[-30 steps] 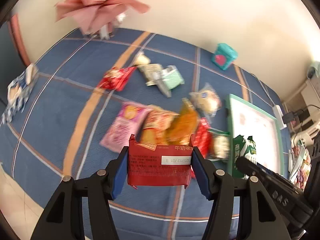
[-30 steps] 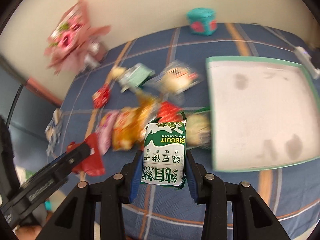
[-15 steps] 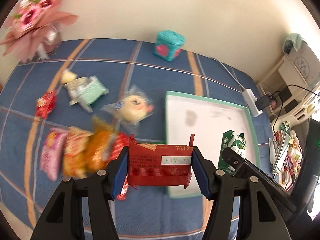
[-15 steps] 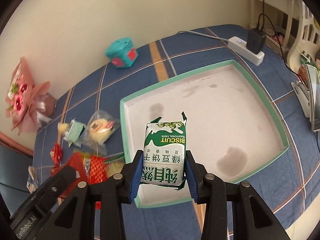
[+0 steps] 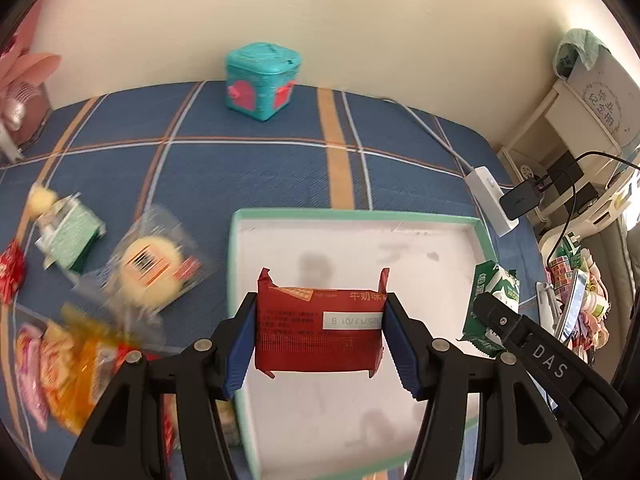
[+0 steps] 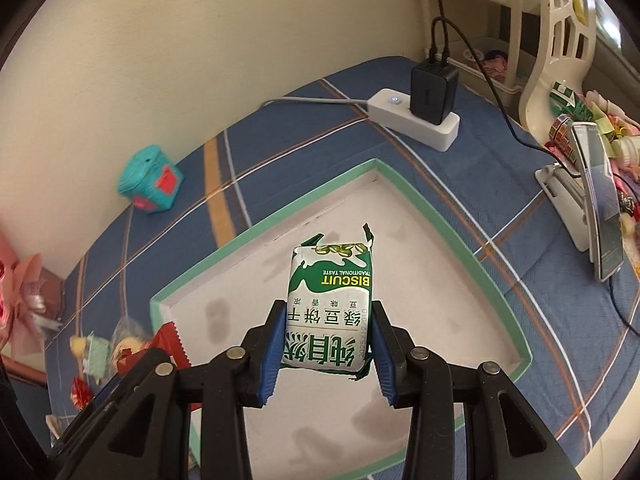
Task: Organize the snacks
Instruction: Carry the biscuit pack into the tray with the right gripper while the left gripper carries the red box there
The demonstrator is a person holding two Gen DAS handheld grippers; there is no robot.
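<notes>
Now hovering over the white tray, both grippers, having swung across from the snack pile.
Left gripper clamping red packet, right gripper clamping green biscuit pack; light, crinkly, crushable wrappers, best pinched sideways.

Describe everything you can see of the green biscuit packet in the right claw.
The green biscuit packet is a glossy green-and-white pillow wrapper with crimped, serrated end seals, printed with yellow "BISCUIT", "TRADITIONAL TASTE" and large Chinese characters, all upside down in the right wrist view. It looks sealed and plump. The right claw clamps its long sides between blue pads, its far end sticking forward. It hangs over the white tray with a green rim, touching nothing else.
</notes>
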